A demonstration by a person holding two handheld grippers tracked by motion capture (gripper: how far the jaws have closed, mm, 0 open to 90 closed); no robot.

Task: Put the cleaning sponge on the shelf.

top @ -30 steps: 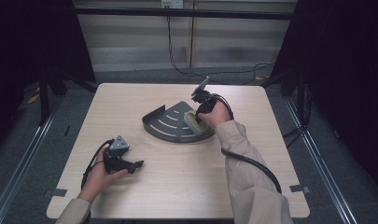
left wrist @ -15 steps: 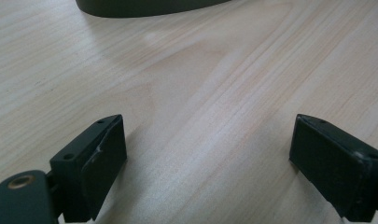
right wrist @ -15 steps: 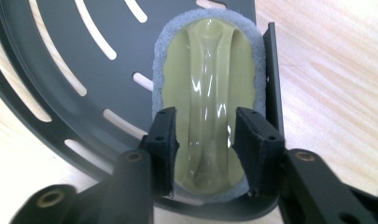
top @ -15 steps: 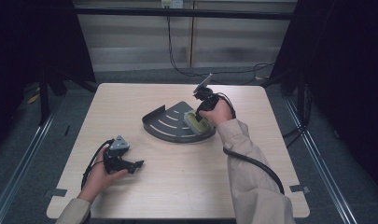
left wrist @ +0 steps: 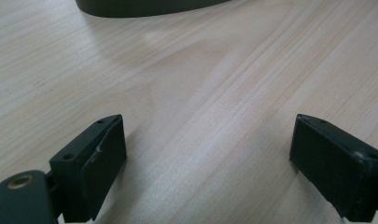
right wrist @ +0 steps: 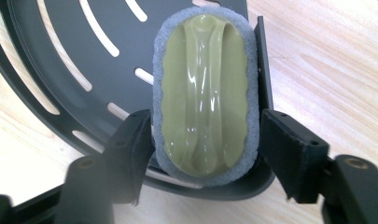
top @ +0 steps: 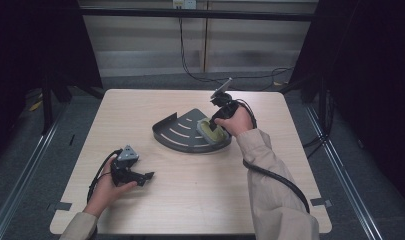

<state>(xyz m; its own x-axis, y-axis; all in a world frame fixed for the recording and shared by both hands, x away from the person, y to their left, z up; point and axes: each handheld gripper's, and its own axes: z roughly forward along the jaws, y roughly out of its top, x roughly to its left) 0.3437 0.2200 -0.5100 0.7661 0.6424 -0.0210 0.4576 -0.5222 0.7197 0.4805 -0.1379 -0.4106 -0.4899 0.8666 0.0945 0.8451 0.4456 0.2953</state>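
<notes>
Left tool (top: 140, 176) agape; right tool (right wrist: 205, 140) jaws parted.

The high view looks forward and down on the whole table (top: 190, 200) from the person's side. The 2 gripper views ride low and close: the left skims the bare tabletop toward the dark tray (left wrist: 144, 7), the right looks steeply down onto that tray (right wrist: 46, 70).

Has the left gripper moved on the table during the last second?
No. The left gripper rests at the same spot near the table's front-left edge, equally far from the dark slotted tray.
</notes>
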